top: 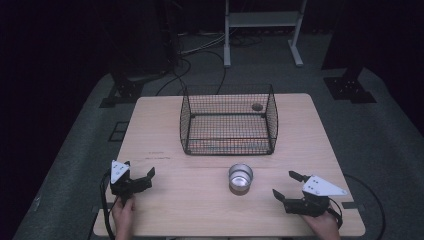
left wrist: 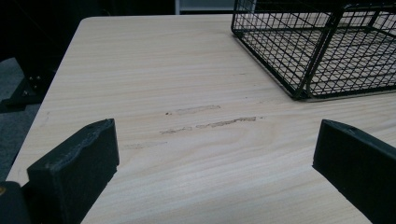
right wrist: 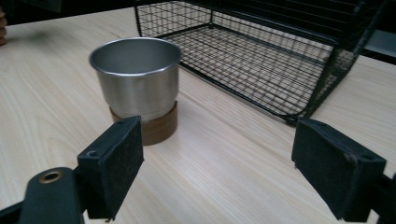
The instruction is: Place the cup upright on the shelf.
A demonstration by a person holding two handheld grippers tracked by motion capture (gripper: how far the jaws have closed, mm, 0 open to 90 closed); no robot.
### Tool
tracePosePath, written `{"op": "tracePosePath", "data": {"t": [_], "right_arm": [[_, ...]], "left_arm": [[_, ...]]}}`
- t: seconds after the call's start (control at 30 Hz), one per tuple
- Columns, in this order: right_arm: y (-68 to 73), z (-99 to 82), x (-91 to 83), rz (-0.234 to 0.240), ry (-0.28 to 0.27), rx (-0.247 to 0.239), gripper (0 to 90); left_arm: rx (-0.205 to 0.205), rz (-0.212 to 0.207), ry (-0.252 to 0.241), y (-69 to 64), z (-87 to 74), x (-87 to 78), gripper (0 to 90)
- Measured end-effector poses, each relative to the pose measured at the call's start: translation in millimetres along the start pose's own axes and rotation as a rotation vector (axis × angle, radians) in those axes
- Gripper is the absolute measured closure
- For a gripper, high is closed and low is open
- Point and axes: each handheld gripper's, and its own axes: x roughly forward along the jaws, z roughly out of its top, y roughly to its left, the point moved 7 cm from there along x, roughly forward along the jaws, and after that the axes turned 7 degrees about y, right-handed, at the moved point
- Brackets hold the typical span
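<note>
Both tools, left (top: 138, 176) and right (top: 285, 185), gape empty; mesh basket (top: 228, 120) blurs a small dark object (top: 257, 106) inside.

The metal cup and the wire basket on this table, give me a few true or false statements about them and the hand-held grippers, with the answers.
1. The metal cup stands on a round brown coaster. True.
2. The cup sits inside the wire basket. False: it stands on the table, in front of the basket.
3. The right hand-held gripper is shut on the cup. False: its jaws are wide apart, holding nothing.
4. The left hand-held gripper is open, over bare wood. True.
5. The cup lies tipped on its side. False: it is upright, mouth up.
</note>
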Motion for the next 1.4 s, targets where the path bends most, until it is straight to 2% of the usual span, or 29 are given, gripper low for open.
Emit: {"op": "tracePosePath", "data": {"t": [0.4,0.63,0.83,1.4], "right_arm": [[17.4,9.7,8.1,0.079,0.02,-0.025,14.0],[30.1,12.7,19.3,0.129,0.057,-0.037,13.6],[42.4,18.5,33.1,0.171,0.116,-0.078,13.2],[42.6,22.9,54.6,0.2,0.192,-0.06,9.5]], "left_arm": [[0.002,0.0,-0.002,-0.5,0.0,0.2,0.0],[0.002,-0.001,-0.002,-0.4,0.0,0.2,0.0],[0.002,0.0,-0.001,-0.1,0.0,0.2,0.0],[0.003,0.0,0.002,-0.3,-0.1,0.5,0.0]]}}
